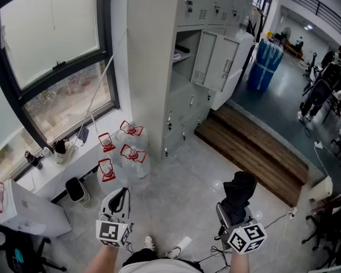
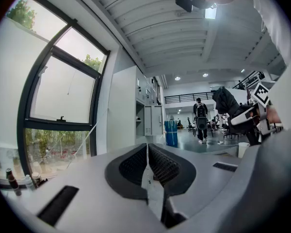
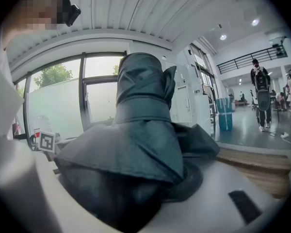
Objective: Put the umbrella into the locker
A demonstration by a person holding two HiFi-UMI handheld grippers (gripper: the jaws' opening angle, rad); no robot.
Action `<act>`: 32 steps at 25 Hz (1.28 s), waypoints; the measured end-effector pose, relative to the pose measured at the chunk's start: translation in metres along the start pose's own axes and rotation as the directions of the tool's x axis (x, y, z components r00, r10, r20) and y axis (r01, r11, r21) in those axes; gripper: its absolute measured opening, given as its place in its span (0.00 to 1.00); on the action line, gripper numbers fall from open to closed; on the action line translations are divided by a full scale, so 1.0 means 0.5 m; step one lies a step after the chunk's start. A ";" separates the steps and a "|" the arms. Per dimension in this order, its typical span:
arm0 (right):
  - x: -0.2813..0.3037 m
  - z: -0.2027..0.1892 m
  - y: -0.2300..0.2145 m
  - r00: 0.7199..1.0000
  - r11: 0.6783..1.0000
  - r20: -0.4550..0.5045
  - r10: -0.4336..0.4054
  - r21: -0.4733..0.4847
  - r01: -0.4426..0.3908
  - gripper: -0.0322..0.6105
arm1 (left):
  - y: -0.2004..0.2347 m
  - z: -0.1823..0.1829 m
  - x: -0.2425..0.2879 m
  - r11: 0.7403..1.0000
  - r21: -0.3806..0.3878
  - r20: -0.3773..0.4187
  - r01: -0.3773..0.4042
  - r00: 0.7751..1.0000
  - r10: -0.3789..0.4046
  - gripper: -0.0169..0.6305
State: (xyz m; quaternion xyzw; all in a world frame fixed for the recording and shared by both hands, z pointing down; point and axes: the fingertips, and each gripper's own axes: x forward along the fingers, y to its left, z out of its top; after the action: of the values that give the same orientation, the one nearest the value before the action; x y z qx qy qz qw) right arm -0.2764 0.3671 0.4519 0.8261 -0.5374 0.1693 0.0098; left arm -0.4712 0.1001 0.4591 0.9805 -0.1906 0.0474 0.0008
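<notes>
Umbrella [image 3: 143, 144] within right claw [image 1: 234, 212]

No readable text, labels, numbers — none legible

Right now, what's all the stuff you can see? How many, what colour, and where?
Folded dark fabric umbrella: one, blackish, clamped in the right gripper.
Metal locker bank: one, pale grey, ahead, one door open.
Clear plastic water jugs: four, red handles, floor beside the lockers.
Low wooden step: one, brown, right of the lockers.
Black-framed window: one, left wall.
Left gripper: one, white, jaws together, empty.
Right gripper: one, white, shut on the umbrella.
</notes>
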 end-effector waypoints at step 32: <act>-0.033 -0.009 -0.137 1.000 0.999 0.011 0.026 -0.029 -0.025 0.37 | -0.270 0.015 0.176 0.987 0.039 0.017 0.157 0.987 -0.158 0.07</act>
State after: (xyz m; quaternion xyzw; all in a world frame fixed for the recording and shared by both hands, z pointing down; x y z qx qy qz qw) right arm -0.2227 0.4116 0.4629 0.8199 -0.5503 0.1570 0.0166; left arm -0.3388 0.1919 0.4622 0.9928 -0.1116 0.0410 -0.0156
